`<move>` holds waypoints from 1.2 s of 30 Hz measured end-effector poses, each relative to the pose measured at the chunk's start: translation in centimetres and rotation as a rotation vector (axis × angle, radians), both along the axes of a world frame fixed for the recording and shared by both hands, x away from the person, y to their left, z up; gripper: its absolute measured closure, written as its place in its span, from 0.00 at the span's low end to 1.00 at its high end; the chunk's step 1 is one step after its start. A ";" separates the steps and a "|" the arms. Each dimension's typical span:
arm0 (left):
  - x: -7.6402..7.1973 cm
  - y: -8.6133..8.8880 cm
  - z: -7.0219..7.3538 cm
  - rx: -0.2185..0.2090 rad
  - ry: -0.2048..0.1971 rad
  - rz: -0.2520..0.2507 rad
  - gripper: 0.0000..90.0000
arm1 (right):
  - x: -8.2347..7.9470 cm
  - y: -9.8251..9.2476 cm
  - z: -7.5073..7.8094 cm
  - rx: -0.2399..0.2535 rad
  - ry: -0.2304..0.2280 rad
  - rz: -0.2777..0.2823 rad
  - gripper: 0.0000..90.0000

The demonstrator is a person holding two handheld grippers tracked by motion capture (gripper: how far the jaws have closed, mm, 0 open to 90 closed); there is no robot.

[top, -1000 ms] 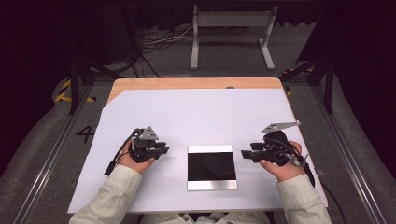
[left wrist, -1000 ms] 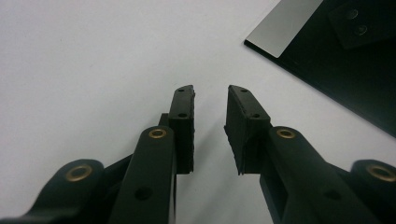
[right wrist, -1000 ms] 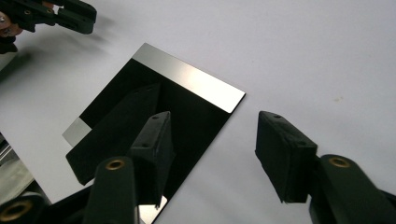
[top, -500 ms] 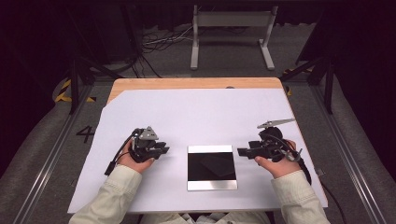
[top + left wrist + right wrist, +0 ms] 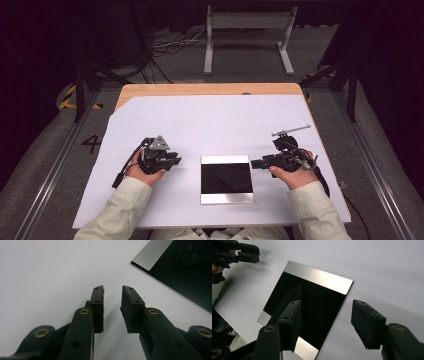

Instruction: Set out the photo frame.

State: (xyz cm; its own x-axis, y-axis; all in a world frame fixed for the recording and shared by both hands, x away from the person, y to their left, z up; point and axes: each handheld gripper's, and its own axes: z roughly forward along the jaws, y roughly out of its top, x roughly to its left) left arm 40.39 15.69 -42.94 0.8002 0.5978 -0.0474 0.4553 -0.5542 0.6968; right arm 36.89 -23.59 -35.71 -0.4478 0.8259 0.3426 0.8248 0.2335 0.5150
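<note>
Right claw (image 5: 256, 163) sits with its jaws spread and nothing between them, tips at the right edge of the mirror-like plate (image 5: 226, 179) that lies flat on the white tabletop (image 5: 225, 120) between my hands, while the left claw (image 5: 176, 161) hangs part-open and empty just beside the plate's left edge. I'd say the trick is to come in low and level and catch one thin edge squarely between the pads. Both forearms rest low, wrists angled inward so the claws face each other.

A lab recording bay: paper-covered table (image 5: 215, 120), dark curtains, floor cables (image 5: 170, 45), taped floor markings (image 5: 67, 100).
</note>
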 end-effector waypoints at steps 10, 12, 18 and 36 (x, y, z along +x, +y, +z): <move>0.0 0.0 0.0 0.001 -0.001 0.001 0.81 | 0.1 0.1 -0.3 0.010 0.015 -0.020 0.46; 0.0 0.0 0.0 0.002 -0.003 0.001 0.81 | 0.0 0.1 -0.3 0.029 0.015 -0.026 0.46; 0.0 0.0 0.0 -0.001 -0.001 0.000 0.81 | -0.1 0.3 -0.6 0.072 0.041 -0.008 0.51; 0.0 0.1 0.1 -0.002 0.000 -0.002 0.80 | -0.4 1.4 -2.2 0.190 0.162 -0.019 0.47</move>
